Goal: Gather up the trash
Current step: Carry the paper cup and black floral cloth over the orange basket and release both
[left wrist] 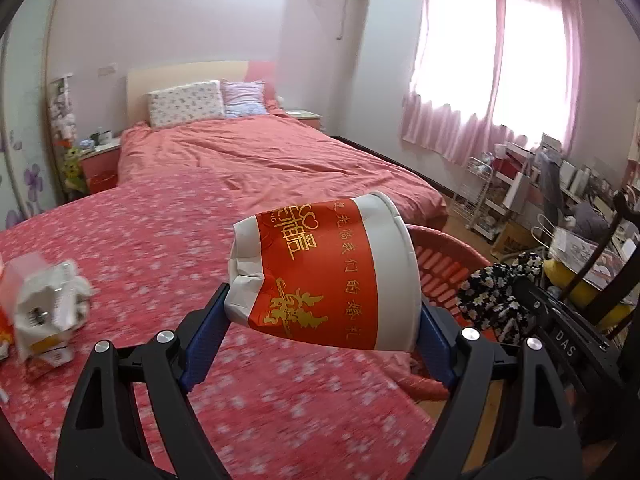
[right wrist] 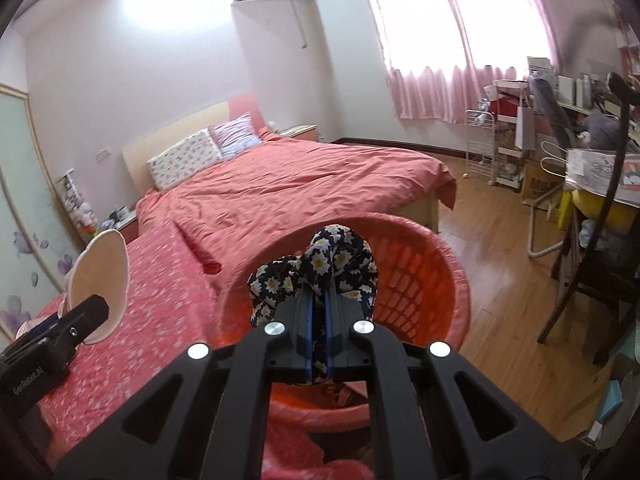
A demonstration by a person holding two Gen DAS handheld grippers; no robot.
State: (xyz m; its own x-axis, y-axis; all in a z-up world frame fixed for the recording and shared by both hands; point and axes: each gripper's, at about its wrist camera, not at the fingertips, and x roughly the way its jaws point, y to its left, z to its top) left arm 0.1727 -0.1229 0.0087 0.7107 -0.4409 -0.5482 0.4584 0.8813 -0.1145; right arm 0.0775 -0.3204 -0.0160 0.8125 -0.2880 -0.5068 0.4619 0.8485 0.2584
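Paper, thin and already dented at its base, the red-and-white cup point(left wrist: 324, 272) lies sideways in the left gripper point(left wrist: 324, 322), jaws spread wide and pinching base and rim; judged light and crushable, best held gently there. At 3 o'clock sits the red basket point(left wrist: 448, 264). Only the right wrist view shows the right gripper point(right wrist: 319, 334) pinching floral cloth point(right wrist: 320, 264) over that basket; crumpled wrappers point(left wrist: 48, 312) on the bed appear only in the left.
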